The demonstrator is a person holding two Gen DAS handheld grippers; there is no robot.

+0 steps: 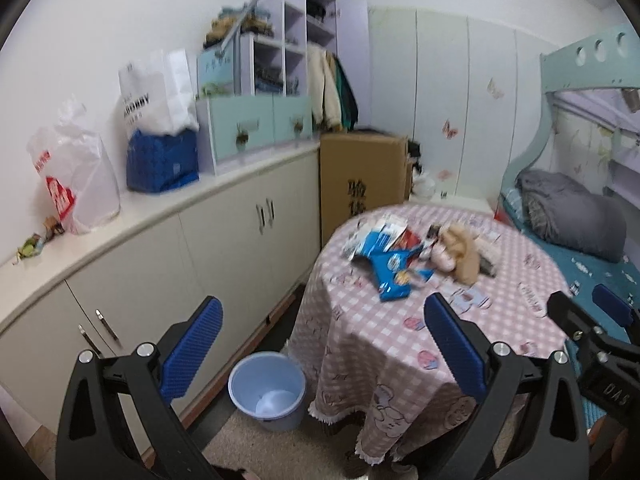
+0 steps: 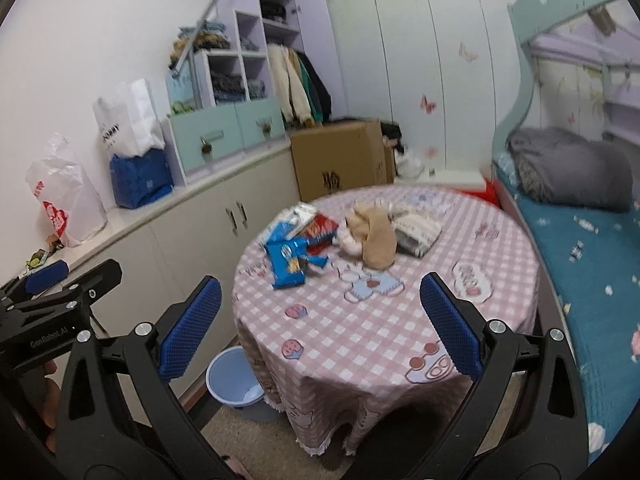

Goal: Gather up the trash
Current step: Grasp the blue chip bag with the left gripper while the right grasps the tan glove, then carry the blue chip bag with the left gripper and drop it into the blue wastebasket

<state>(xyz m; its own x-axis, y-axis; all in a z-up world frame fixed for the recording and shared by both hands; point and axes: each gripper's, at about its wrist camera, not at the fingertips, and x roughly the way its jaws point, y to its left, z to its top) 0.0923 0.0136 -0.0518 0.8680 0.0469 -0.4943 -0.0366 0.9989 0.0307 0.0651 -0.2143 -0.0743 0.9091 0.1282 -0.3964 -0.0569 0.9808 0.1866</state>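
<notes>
Snack wrappers lie in a heap on the round table with a pink checked cloth: blue wrappers, a red one and a white one. Beside them are beige socks and a folded cloth. A pale blue bin stands on the floor left of the table, with something white at its bottom. My left gripper is open, held well short of the table. My right gripper is open too, over the table's near edge.
A long white cabinet runs along the left wall, carrying plastic bags, a blue bag and drawer boxes. A cardboard box stands behind the table. A bunk bed with a grey blanket is on the right.
</notes>
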